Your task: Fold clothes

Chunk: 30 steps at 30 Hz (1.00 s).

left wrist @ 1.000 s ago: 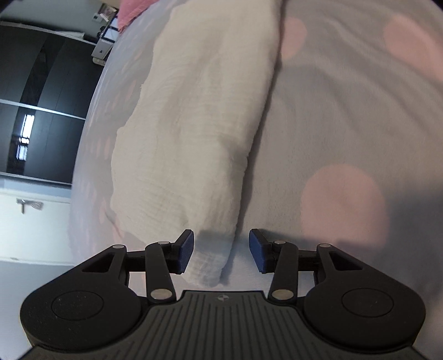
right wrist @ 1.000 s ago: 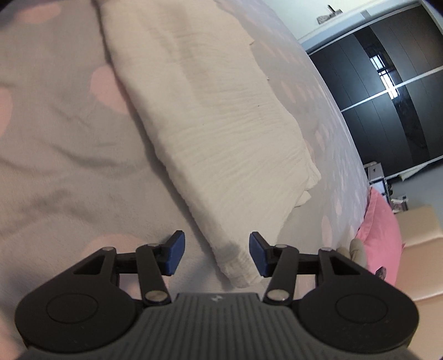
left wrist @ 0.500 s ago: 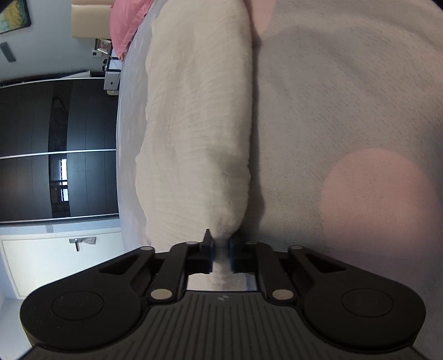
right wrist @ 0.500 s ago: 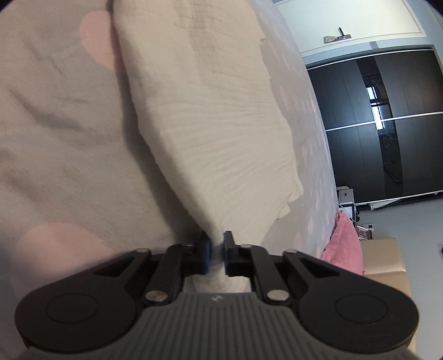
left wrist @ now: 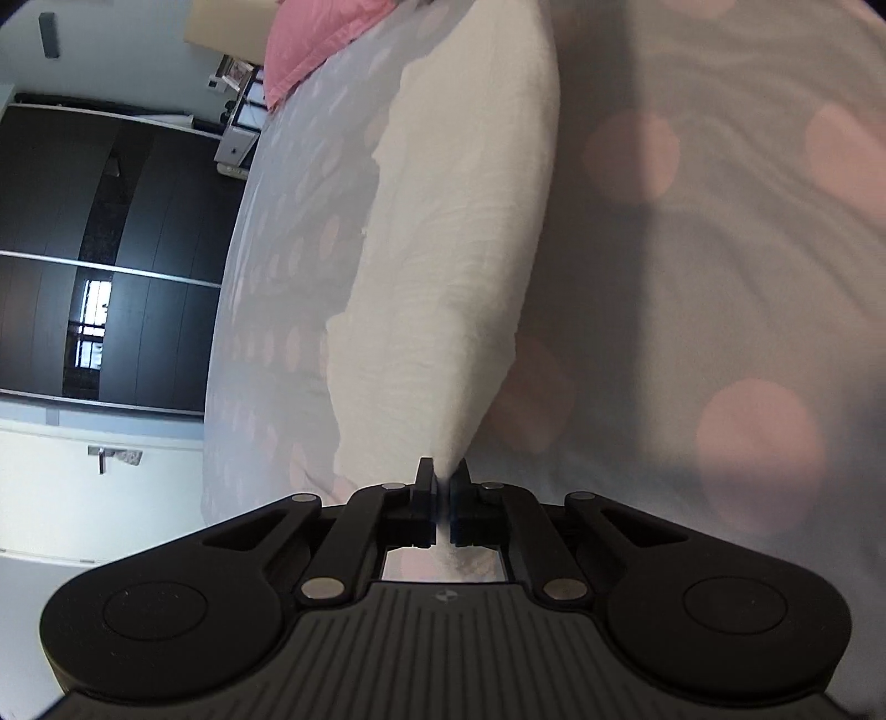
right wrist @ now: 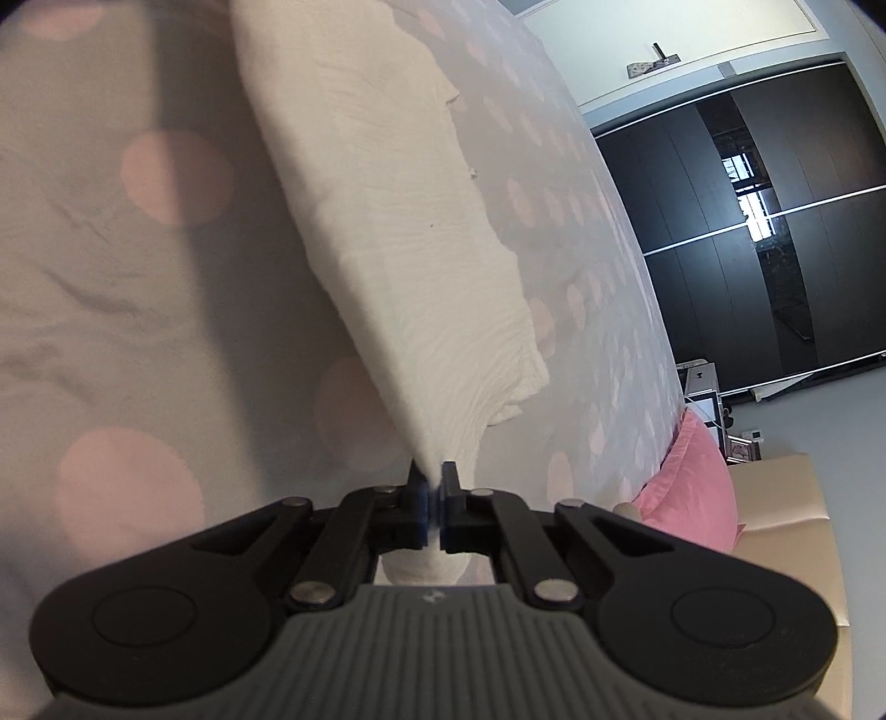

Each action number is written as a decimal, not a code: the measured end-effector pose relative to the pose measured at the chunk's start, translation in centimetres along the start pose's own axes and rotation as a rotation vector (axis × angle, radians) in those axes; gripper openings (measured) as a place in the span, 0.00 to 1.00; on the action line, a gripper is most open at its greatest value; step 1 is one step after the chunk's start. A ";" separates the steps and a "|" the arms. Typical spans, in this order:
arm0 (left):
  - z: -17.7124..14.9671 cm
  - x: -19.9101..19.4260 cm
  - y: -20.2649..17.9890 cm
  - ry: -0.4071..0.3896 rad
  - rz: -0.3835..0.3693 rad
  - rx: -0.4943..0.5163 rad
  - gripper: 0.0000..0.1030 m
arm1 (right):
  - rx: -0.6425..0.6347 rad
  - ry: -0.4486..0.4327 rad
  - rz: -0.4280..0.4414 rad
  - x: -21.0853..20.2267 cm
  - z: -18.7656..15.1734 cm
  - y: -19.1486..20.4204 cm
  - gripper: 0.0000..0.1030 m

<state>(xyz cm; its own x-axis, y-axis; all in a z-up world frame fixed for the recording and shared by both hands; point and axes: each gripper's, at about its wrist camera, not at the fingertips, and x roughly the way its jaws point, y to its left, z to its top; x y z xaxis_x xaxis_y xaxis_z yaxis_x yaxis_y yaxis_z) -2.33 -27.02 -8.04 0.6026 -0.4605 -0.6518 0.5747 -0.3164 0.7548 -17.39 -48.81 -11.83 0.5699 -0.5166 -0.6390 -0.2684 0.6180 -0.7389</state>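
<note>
- The white garment (left wrist: pixel 454 232) — a crinkled, gauzy fabric folded into a long band — lies stretched across a bed, its near edge pulled up off the cover at both ends so it tapers to a point at each gripper.
- In the right wrist view the same garment (right wrist: pixel 421 266) shows fine wrinkles fanning out from the pinched corner, and a loose layered edge juts out on its right side.
- The left gripper (left wrist: pixel 441 487) is clamped on one corner of the cloth; its jaws stand almost together with only the thin fabric between them, and a bit of white bunches behind the pads.
- The right gripper (right wrist: pixel 433 487) is likewise clenched on the other near corner, jaws nearly meeting, blue pads pressing the cloth, and a small fold of white hangs below them.
- Under the garment is the bedspread (left wrist: pixel 720 277), pale grey with large soft pink dots (right wrist: pixel 177 177); it is creased in places, and a dark shadow lies on it beside the lifted edge.
- At the far end of the bed a pink pillow (left wrist: pixel 310 39) rests against a cream headboard (right wrist: pixel 786 509).
- Beyond the bed stands a dark wardrobe (right wrist: pixel 764 210) with glossy sliding doors — light stripes cross it, and a window is reflected in one panel.
- A white door with a handle (left wrist: pixel 102 457) shows at the left edge of the left wrist view.
</note>
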 end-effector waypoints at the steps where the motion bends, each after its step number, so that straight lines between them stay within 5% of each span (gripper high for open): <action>1: 0.1 -0.8 0.1 -0.007 -0.010 0.010 0.02 | -0.009 -0.001 0.002 -0.8 -0.1 -0.2 0.03; 17: 0.5 -13.0 -1.1 -0.094 -0.363 0.100 0.02 | -0.263 -0.008 0.232 -15.5 -5.5 1.1 0.03; 24: 1.4 -12.5 -1.7 -0.091 -0.554 0.042 0.02 | -0.269 0.003 0.389 -17.4 -6.6 3.4 0.03; 30: 1.7 -10.2 -2.9 -0.008 -0.706 0.001 0.02 | -0.285 0.025 0.475 -15.8 -6.7 6.1 0.04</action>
<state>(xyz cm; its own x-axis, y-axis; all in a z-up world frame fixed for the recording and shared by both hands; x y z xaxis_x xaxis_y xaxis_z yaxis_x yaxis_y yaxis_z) -11.04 -22.79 -3.49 0.0818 -0.1510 -0.9852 0.8260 -0.5428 0.1517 -33.23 -40.91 -7.68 0.3176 -0.2365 -0.9183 -0.6929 0.6032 -0.3950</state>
